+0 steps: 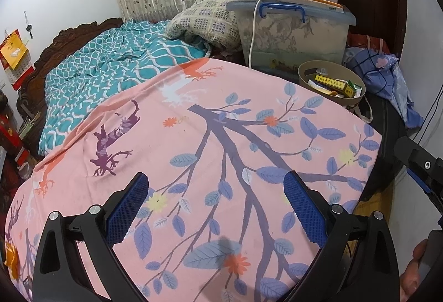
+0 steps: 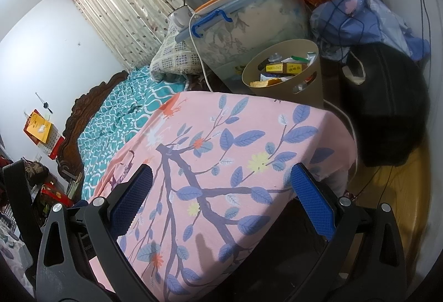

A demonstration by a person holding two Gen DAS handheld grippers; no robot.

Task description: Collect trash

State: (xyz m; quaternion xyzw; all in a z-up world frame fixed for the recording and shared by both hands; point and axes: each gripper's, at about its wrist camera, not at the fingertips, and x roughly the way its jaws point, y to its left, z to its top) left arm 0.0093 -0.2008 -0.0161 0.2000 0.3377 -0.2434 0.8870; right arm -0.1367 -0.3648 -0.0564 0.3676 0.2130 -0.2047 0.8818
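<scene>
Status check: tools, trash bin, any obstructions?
Both tools open, empty: left tool, right tool. Bin holds boxes, beyond the pink cloth. Nothing blocking.

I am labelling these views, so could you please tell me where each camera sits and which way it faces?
Left wrist: on the left gripper, open, facing across the pink floral cloth toward the trash bin; a hand shows at lower right.
Right wrist: on the right gripper, open, over the cloth's right edge.
Shared: cloth, bin, storage box, teal bedding.
</scene>
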